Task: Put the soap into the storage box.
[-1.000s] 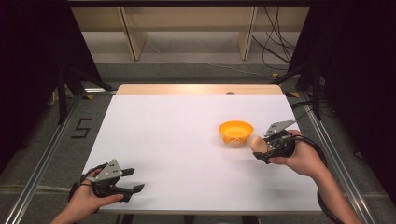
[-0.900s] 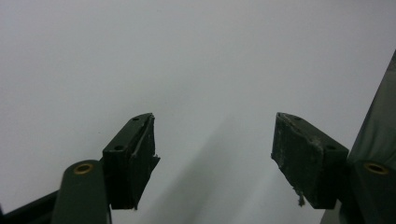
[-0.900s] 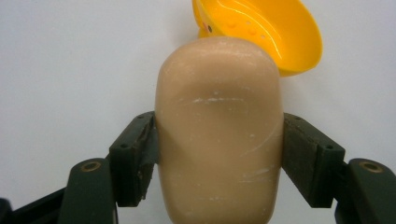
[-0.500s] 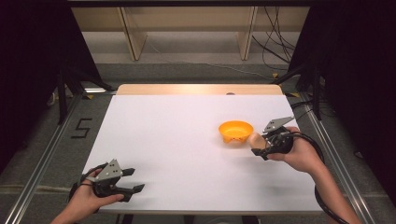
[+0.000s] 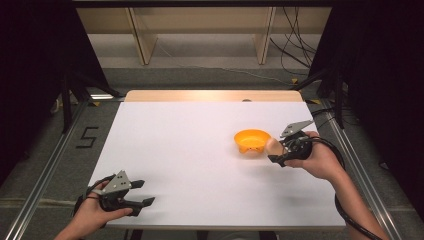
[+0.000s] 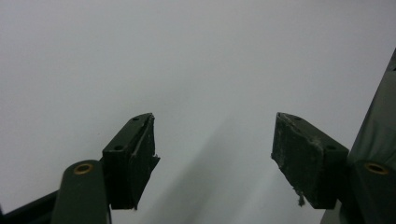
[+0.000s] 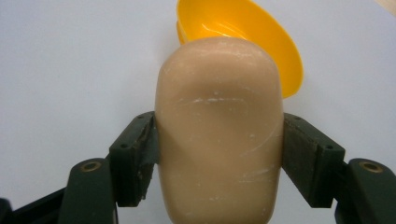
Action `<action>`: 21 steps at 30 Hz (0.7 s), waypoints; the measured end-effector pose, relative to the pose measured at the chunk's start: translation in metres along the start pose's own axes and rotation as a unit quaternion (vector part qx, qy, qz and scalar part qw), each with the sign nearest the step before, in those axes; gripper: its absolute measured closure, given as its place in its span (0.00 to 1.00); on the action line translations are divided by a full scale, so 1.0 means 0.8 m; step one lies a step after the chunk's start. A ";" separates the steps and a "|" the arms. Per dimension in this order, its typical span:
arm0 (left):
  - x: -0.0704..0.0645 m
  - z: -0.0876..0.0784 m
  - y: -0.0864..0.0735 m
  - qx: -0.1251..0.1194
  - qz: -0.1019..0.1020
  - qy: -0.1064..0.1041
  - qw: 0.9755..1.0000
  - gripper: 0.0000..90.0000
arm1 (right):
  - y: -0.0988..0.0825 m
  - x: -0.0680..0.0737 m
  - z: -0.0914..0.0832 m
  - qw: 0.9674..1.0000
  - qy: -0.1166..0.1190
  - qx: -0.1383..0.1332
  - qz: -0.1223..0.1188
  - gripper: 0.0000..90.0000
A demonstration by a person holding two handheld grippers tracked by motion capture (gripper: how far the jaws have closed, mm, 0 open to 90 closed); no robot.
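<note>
An orange bowl (image 5: 252,140) sits right of centre on the white table (image 5: 190,150). Just to its right, my right gripper (image 5: 272,153) is shut on a tan rounded block (image 5: 273,146), held slightly above the table beside the bowl's rim. In the right gripper view the tan block (image 7: 219,130) is pinched on both sides by the black pads, with the orange bowl (image 7: 243,32) right behind it. My left gripper (image 5: 142,194) rests near the table's front left corner. In the left gripper view the left gripper (image 6: 212,154) stands open with nothing between its jaws.
Wooden shelf legs (image 5: 142,40) and cables (image 5: 295,45) lie on the floor beyond the table's far edge. Metal rails (image 5: 47,170) run along both sides of the table. A "5" mark (image 5: 87,136) is on the floor at left.
My right gripper with the tan block has drifted slightly up and toward the bowl. The left gripper has kept still.
</note>
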State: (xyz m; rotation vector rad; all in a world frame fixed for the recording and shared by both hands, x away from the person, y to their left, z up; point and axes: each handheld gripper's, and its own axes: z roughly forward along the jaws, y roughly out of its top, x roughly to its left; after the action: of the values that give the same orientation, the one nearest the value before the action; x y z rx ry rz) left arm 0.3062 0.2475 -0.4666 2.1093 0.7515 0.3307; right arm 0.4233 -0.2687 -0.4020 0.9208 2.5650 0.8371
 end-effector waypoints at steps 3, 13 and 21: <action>0.000 0.000 0.000 0.000 0.000 0.000 1.000 0.33 | 0.003 0.001 0.000 1.000 0.006 0.007 0.011 0.37; 0.000 0.000 0.000 0.004 0.004 0.001 1.000 0.33 | 0.009 -0.006 0.004 1.000 0.000 0.004 -0.001 0.37; 0.002 -0.001 0.001 0.010 0.015 0.003 1.000 0.33 | 0.014 -0.007 0.005 1.000 0.006 0.016 0.006 0.37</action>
State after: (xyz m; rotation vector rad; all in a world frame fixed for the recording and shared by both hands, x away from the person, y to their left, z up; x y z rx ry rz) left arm 0.3074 0.2486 -0.4660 2.1418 0.7301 0.3470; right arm 0.4351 -0.2637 -0.3980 0.9455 2.5934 0.8091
